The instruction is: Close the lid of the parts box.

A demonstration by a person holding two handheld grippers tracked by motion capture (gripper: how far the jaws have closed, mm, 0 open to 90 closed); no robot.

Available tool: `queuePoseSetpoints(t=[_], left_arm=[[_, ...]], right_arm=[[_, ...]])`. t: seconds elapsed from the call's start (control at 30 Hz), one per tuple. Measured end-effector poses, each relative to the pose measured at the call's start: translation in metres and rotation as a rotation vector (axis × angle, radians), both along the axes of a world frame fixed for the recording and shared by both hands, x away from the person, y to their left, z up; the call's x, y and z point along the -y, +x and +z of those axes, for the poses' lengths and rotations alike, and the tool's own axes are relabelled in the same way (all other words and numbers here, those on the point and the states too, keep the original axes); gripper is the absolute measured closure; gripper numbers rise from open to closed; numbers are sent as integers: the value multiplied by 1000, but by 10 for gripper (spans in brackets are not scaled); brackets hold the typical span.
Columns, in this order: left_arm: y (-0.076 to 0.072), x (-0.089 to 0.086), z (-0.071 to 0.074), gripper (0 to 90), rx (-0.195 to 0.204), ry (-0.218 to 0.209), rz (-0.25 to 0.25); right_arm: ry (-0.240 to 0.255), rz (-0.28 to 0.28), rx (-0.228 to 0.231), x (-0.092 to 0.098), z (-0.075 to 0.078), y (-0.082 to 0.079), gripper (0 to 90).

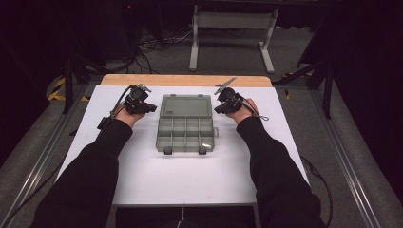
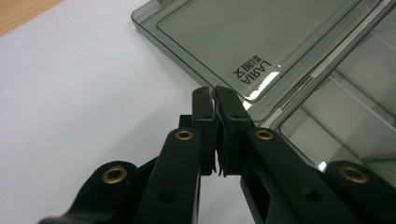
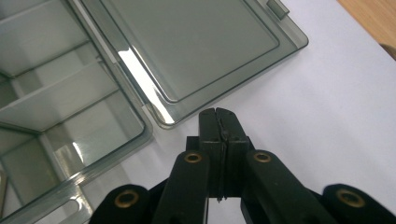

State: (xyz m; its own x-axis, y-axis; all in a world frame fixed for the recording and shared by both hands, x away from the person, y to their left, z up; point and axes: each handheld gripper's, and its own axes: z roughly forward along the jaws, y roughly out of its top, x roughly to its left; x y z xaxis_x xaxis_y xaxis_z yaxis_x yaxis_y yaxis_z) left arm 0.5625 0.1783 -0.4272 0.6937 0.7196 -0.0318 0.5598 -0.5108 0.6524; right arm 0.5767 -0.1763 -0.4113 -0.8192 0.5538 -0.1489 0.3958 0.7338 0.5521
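Observation:
A smoky translucent compartment box [image 1: 185, 134] lies open in the middle of the white table top, its lid [image 1: 186, 105] folded flat toward the far side. My left gripper [image 1: 151, 108] sits just left of the lid, its jaws shut with nothing between them. In the left gripper view the shut tips [image 2: 214, 91] almost reach the lid's [image 2: 243, 42] near corner by its printed label. My right gripper [image 1: 217, 109] rests just right of the lid, also shut and empty. In the right gripper view its tips [image 3: 217, 113] stand a little off the lid's [image 3: 196, 42] edge, beside the box's dividers [image 3: 56, 93].
A white board [image 1: 190, 175] covers the table; a strip of bare wood [image 1: 185, 80] shows along its far edge. A small pale item [image 1: 206, 145] lies in the box's front right compartment. Beyond the table are cables and a grey metal stand [image 1: 233, 28] on the floor.

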Motion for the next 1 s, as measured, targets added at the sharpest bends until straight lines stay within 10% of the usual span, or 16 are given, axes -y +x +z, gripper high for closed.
queuePoseSetpoints(t=[1.0], left_arm=[[16, 6, -29, 897, -82, -21, 3]], right_arm=[[12, -30, -35, -3, -30, 12, 898]])
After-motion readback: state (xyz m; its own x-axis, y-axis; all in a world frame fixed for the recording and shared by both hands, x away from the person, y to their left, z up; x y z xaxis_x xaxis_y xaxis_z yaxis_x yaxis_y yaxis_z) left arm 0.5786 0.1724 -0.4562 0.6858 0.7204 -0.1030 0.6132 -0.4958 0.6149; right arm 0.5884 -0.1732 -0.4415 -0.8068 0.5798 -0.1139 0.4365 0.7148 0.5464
